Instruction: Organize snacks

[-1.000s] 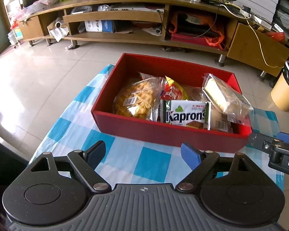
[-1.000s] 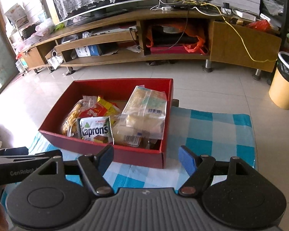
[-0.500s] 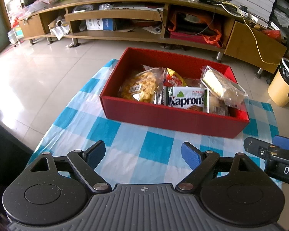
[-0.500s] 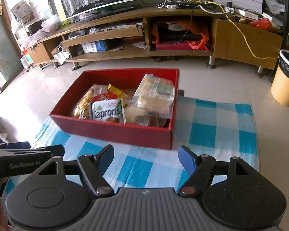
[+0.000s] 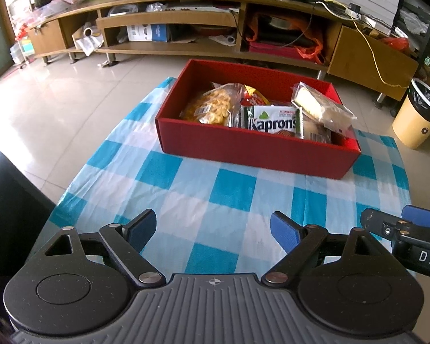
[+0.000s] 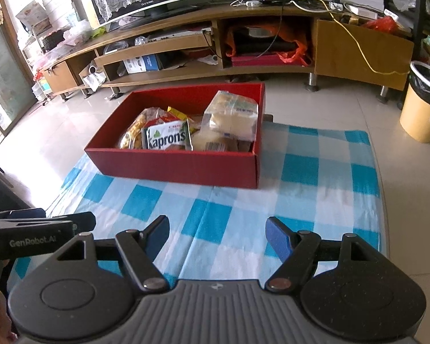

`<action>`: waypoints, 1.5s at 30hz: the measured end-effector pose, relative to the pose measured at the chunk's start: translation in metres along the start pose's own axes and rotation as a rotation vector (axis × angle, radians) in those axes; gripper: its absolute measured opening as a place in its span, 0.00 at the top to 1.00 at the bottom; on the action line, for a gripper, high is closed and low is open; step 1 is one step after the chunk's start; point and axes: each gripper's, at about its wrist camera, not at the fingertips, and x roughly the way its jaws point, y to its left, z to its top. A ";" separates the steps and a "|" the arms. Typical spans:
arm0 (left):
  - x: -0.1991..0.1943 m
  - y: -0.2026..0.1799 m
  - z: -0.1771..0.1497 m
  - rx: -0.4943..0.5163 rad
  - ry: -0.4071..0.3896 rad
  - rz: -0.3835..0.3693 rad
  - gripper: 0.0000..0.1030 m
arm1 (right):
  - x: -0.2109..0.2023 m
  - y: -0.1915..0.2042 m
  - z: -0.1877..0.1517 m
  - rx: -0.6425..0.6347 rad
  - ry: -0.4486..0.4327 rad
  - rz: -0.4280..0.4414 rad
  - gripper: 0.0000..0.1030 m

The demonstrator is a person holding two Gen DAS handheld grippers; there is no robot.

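A red box stands on the far part of the blue-checked cloth. Several snacks lie inside it: a bag of yellow crisps, a white Kaprons pack and a clear-wrapped sandwich. My left gripper hovers over the near cloth, open and empty. My right gripper is beside it, also open with nothing between its fingers. Each shows at the edge of the other's view.
A long wooden TV cabinet crosses the back, with cables and clutter on it. A yellow waste bin stands on the tiled floor to the right. A dark object edges the table's left.
Both grippers have drawn back from the red box, which now sits farther away and smaller in both views. More checked cloth shows in front of them.
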 end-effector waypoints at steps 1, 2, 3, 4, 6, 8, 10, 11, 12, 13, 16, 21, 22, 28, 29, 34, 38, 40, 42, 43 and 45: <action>-0.001 0.000 -0.002 0.002 0.001 -0.001 0.12 | -0.002 0.000 -0.003 0.001 0.002 -0.001 0.28; -0.002 0.000 -0.004 0.004 0.003 -0.003 0.12 | -0.003 0.000 -0.006 0.001 0.004 0.000 0.28; -0.003 -0.001 -0.007 0.006 0.006 -0.005 0.12 | -0.004 0.001 -0.009 0.002 0.005 0.002 0.28; -0.004 -0.001 -0.010 0.007 0.008 -0.008 0.11 | -0.006 0.001 -0.011 0.003 0.006 0.005 0.28; -0.007 -0.002 -0.014 0.012 0.009 -0.012 0.09 | -0.010 0.002 -0.016 0.005 0.005 0.006 0.28; -0.009 -0.002 -0.018 0.016 0.007 -0.012 0.08 | -0.013 0.003 -0.020 0.008 0.002 0.008 0.28; -0.011 -0.002 -0.022 0.018 0.009 -0.014 0.08 | -0.016 0.002 -0.023 0.013 0.002 0.009 0.28; -0.012 -0.001 -0.024 0.018 0.009 -0.016 0.08 | -0.017 0.002 -0.025 0.016 0.002 0.009 0.28; -0.013 -0.001 -0.026 0.018 0.009 -0.017 0.07 | -0.018 0.002 -0.027 0.019 0.002 0.010 0.28; -0.014 -0.001 -0.027 0.018 0.009 -0.018 0.07 | -0.019 0.003 -0.028 0.020 0.003 0.011 0.28; -0.017 0.000 -0.031 0.017 0.006 -0.021 0.06 | -0.021 0.004 -0.032 0.015 0.004 0.013 0.28; -0.021 0.000 -0.035 0.018 0.003 -0.027 0.05 | -0.024 0.008 -0.037 0.007 0.004 0.020 0.28; -0.021 0.000 -0.036 0.019 0.003 -0.027 0.05 | -0.025 0.008 -0.038 0.007 0.002 0.021 0.28; -0.023 -0.001 -0.040 0.022 0.002 -0.034 0.03 | -0.029 0.009 -0.040 0.011 -0.005 0.024 0.28; -0.024 -0.002 -0.041 0.024 0.002 -0.035 0.02 | -0.029 0.009 -0.040 0.011 -0.006 0.025 0.28; -0.026 -0.004 -0.043 0.037 -0.004 -0.030 0.02 | -0.029 0.010 -0.041 0.003 -0.005 0.028 0.28; -0.026 -0.004 -0.043 0.034 -0.003 -0.032 0.02 | -0.029 0.010 -0.041 0.004 -0.005 0.028 0.28; -0.026 -0.004 -0.043 0.034 -0.005 -0.030 0.02 | -0.029 0.010 -0.041 0.003 -0.005 0.028 0.28; -0.026 -0.004 -0.043 0.034 -0.005 -0.030 0.02 | -0.029 0.010 -0.041 0.003 -0.004 0.028 0.28; -0.026 -0.004 -0.043 0.034 -0.005 -0.031 0.02 | -0.029 0.010 -0.041 0.003 -0.004 0.028 0.28; -0.026 -0.004 -0.043 0.034 -0.006 -0.030 0.02 | -0.029 0.010 -0.041 0.003 -0.004 0.029 0.28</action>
